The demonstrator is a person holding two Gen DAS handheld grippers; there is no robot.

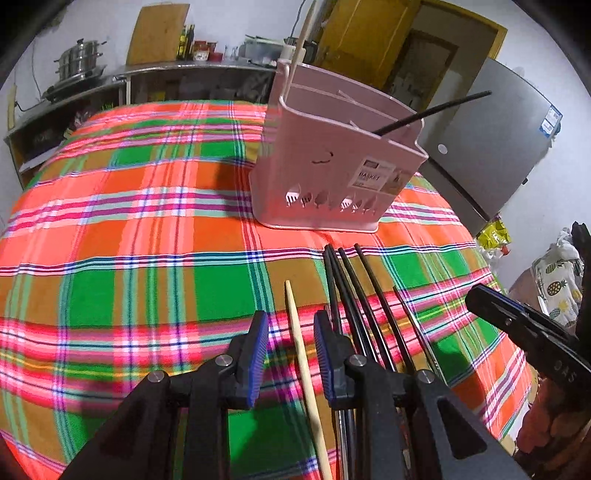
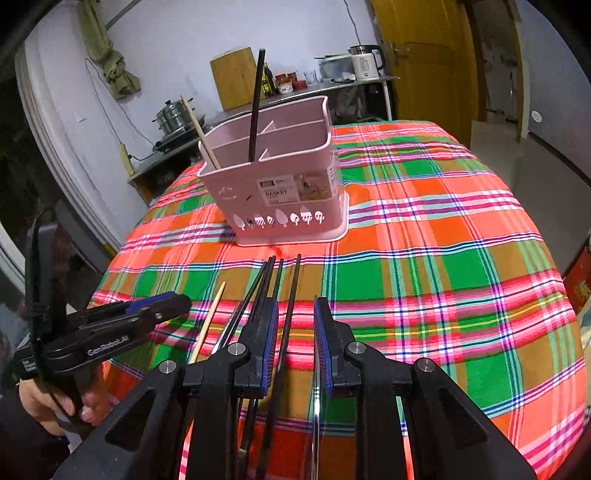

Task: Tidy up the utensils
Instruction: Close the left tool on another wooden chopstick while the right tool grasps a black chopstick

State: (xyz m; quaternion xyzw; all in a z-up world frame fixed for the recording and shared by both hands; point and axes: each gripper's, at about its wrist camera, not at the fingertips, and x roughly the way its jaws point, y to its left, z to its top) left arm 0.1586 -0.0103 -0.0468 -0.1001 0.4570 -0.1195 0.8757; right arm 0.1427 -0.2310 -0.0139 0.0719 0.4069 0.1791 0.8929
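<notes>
A pink utensil basket [image 1: 332, 162] [image 2: 280, 184] stands on the plaid tablecloth. It holds one black chopstick [image 1: 432, 112] [image 2: 256, 107] and one wooden chopstick [image 2: 199, 131] [image 1: 304, 29]. A wooden chopstick [image 1: 301, 354] [image 2: 208, 319] lies on the cloth between the open jaws of my left gripper [image 1: 291, 350]. Several black chopsticks [image 1: 354, 295] [image 2: 273, 288] lie beside it. One of them runs between the open jaws of my right gripper [image 2: 295, 339]. A silver utensil [image 2: 316, 406] lies under the right gripper. Neither gripper holds anything.
The plaid tablecloth [image 1: 129, 240] [image 2: 443, 258] covers the whole table. A counter with a steamer pot [image 1: 79, 61] and bottles runs behind. A grey fridge [image 1: 491, 147] stands at the right in the left wrist view. A yellow door [image 2: 424, 55] is behind.
</notes>
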